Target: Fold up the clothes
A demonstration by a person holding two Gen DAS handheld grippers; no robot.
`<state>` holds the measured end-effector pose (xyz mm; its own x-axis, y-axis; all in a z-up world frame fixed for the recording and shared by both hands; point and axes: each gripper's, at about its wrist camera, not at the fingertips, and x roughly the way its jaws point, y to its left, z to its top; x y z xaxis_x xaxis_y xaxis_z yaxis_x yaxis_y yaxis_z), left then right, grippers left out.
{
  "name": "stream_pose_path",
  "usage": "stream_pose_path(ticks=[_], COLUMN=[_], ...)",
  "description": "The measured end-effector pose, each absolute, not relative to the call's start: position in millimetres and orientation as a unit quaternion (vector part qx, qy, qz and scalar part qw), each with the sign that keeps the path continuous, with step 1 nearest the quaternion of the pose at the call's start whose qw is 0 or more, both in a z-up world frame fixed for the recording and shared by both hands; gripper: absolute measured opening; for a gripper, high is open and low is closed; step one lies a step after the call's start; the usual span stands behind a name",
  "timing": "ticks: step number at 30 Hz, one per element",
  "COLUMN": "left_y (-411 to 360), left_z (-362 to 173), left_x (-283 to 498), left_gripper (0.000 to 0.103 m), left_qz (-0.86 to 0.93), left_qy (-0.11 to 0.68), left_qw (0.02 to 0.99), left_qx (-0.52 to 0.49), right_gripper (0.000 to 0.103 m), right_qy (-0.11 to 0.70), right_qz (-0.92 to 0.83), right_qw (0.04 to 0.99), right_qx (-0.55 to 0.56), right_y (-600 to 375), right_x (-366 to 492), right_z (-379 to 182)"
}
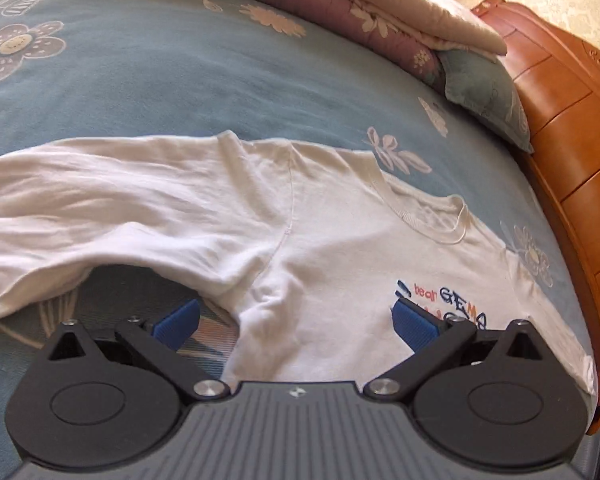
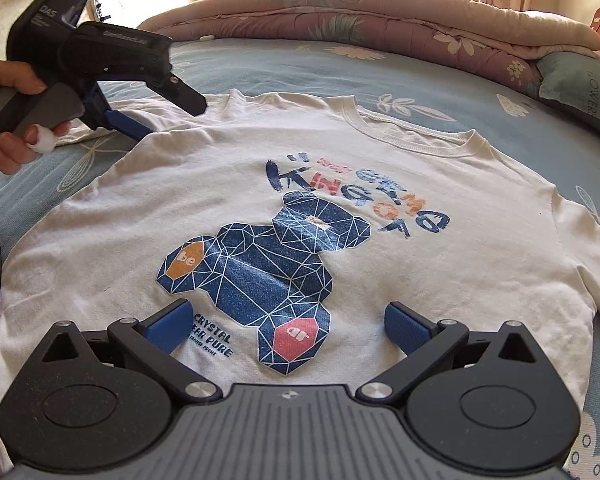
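Right wrist: right gripper (image 2: 288, 326) w/ fingers spread over T-shirt (image 2: 380, 264); left gripper (image 1: 296, 320) likewise, prob. not touching.

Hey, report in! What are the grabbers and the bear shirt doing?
Left gripper open, low by the sleeve. Right gripper open, empty. White T-shirt flat on bed, print up, unfolded. Nothing blocking.
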<state>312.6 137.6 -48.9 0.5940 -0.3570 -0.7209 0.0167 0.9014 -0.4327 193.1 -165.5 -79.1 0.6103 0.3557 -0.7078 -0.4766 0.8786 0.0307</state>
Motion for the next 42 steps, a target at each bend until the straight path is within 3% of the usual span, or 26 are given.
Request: stream_pose_path(ticks=[5, 15, 23, 36, 39, 40, 42], left_y=[211.8, 311.8, 364.5, 413.2, 414.2, 415.0, 419.9], left_z=[-34.9, -94.4, -114.0, -114.9, -115.0, -116.0, -118.6], left_x=[283.0, 217.0, 214.0, 235.2, 229.6, 224.2, 219.7], left_gripper=[0.102, 0.102, 0.102, 0.102, 0.098, 0.093, 0.067], left_qz=[-0.042, 0.060, 0.100, 0.193, 0.185, 0.186, 0.203], left_qy=[0.371, 0.313, 0.208, 0.156, 0.150, 0.148, 0.153], left_qw=[0.881, 0.833, 0.829, 0.853, 0.856, 0.859, 0.857], left_qx=[-0.292, -0.453, -0.510, -0.459, -0.459, -0.453, -0.448], right_gripper=[0.103, 0.103, 0.103, 0.103, 0.103, 0.103, 0.103], right_qy=[0.372, 0.366, 0.362, 0.355, 0.352, 0.352, 0.352], right_qz=[0.231, 0.231, 0.228, 0.235, 0.236, 0.236, 0.236], right_qw=[0.895, 0.898, 0.900, 0.901, 0.902, 0.902, 0.902], right_qx=[-0.081, -0.080, -0.083, -0.085, -0.085, -0.085, -0.084], right_y=[-164.7, -165.0, -163.7, -163.7, -163.6, -163.7, -163.7], right_x=[191.6, 191.8, 190.2, 190.8, 191.5, 191.6, 191.6], right_z=[-79.7, -80.8, -80.9, -82.6, -83.0, -83.0, -83.1])
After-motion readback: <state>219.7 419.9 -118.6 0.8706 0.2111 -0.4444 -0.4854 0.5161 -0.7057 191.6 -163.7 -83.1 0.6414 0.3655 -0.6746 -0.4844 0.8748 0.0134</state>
